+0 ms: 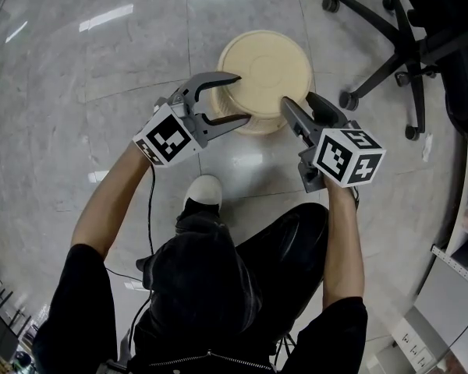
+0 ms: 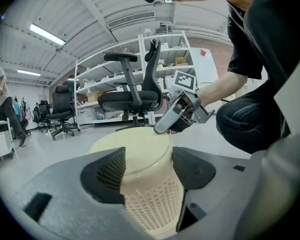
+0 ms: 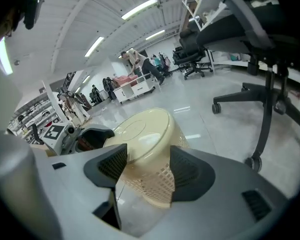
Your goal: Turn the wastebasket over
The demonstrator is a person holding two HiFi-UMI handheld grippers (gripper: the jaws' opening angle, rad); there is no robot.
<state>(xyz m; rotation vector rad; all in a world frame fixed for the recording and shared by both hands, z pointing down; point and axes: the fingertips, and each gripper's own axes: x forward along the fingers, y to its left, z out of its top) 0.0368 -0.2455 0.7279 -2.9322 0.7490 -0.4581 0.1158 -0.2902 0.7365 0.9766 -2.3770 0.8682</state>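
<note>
Wastebasket (image 1: pixel 265 68) sits bottom-up on the glossy tiled floor (image 1: pixel 101 92); left tool (image 1: pixel 242 97) and right tool (image 1: pixel 287 107) flank it, jaws apart, clamping nothing; office chair (image 1: pixel 409 53) stands near; shelves (image 2: pixel 180 54) line the room.

The wastebasket (image 1: pixel 265 72) sits on the floor (image 1: pixel 101 92) between left claw (image 1: pixel 242 97) and right claw (image 1: pixel 298 101), chair (image 1: pixel 403 53) at right.

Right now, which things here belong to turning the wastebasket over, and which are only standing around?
Belong to the job:
wastebasket, standing bottom up
left gripper, jaws open beside it
right gripper, jaws open beside it

Only standing around:
office chair
shelves
</note>
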